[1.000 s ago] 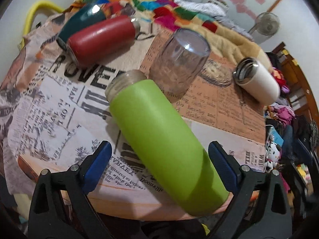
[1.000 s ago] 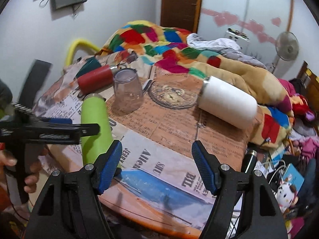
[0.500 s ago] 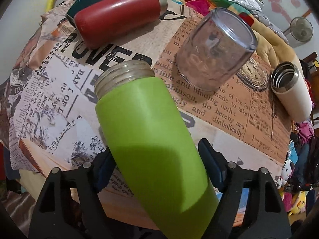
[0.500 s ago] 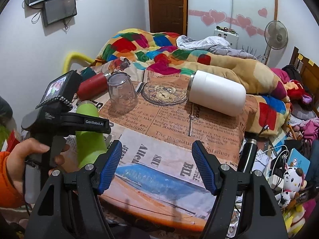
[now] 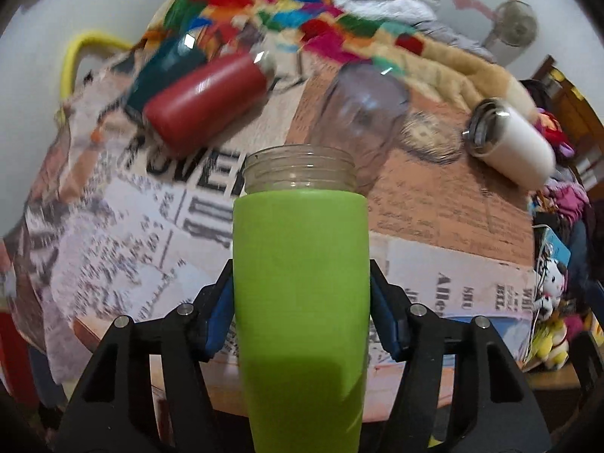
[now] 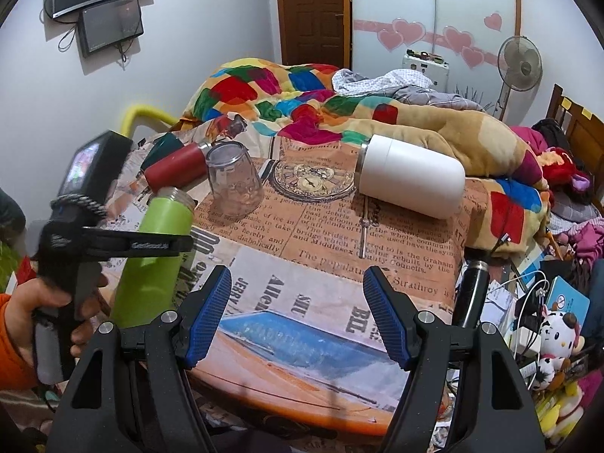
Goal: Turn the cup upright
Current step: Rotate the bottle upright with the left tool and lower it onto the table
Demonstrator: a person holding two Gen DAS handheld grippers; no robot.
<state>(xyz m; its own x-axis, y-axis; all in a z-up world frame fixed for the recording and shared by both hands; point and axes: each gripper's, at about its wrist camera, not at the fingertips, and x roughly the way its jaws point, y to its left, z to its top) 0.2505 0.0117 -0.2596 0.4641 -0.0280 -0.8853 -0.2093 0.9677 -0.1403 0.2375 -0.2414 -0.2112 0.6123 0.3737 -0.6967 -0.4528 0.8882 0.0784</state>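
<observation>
My left gripper is shut on the lime-green cup, a tall bottle-shaped cup with a clear threaded mouth. The blue pads press both its sides. In the right wrist view the green cup is raised off the table at the left edge, tilted with its mouth up and to the right, held by the left gripper. My right gripper is open and empty above the table's front edge.
On the newspaper-covered table lie a red flask, a teal flask, a white flask on its side, and a clear glass mouth down. A colourful blanket lies behind. Clutter and toys sit at right.
The left gripper closed on the green cup and lifted it from lying on the table to a tilted, near-upright pose. The right gripper stayed open and barely moved.
</observation>
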